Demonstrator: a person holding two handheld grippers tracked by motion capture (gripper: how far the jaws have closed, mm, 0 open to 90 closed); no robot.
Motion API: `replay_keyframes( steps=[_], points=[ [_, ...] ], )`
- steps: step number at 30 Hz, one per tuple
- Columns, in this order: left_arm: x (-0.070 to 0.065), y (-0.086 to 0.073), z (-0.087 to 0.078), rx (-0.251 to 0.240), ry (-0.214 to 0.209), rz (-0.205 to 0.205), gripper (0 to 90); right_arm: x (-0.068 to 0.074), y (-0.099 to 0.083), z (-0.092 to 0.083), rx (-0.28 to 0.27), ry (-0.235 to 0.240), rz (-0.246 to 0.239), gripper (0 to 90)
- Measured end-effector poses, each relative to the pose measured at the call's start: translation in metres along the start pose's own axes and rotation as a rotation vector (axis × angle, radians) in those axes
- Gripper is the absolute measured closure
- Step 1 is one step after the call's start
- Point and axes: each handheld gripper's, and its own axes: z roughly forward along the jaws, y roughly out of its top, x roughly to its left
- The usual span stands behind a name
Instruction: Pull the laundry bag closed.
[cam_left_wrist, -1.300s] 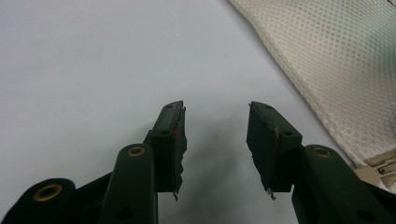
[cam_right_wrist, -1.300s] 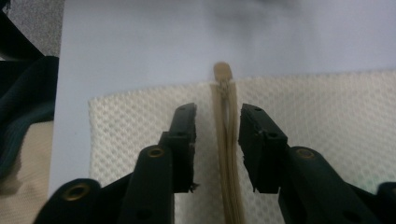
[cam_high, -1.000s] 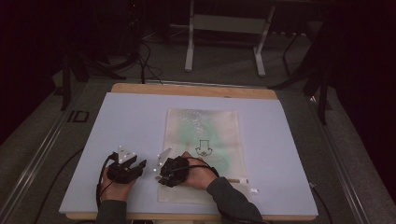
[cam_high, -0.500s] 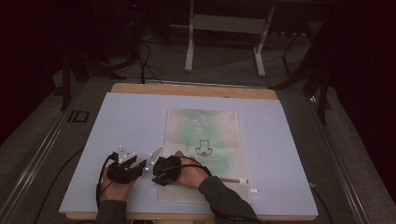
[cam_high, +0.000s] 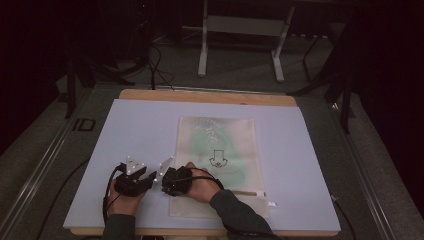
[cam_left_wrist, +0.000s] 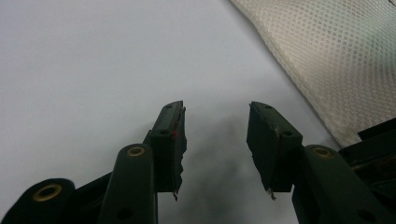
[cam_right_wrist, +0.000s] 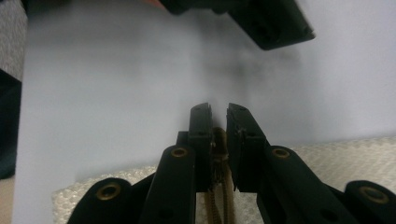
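White mesh bag (cam_high: 218, 165), tan zipper (cam_right_wrist: 219, 186) pinched by jaws.

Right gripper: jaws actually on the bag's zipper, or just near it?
Touching. In the right gripper view the right gripper has just closed its jaws, and the tan zipper of the mesh bag sits pinched between the pads.

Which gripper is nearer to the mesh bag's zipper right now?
Right. The right gripper is clamped on the zipper at the mesh bag's near left corner; the left gripper hangs open over the white mat beside the bag.
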Motion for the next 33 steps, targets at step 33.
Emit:
replay_keyframes(
  steps=[33],
  points=[
    [-0.007,0.001,-0.001,0.000,-0.030,0.027,58.9,-0.002,-0.037,-0.017,-0.044,0.025,0.044,80.8]
  ],
)
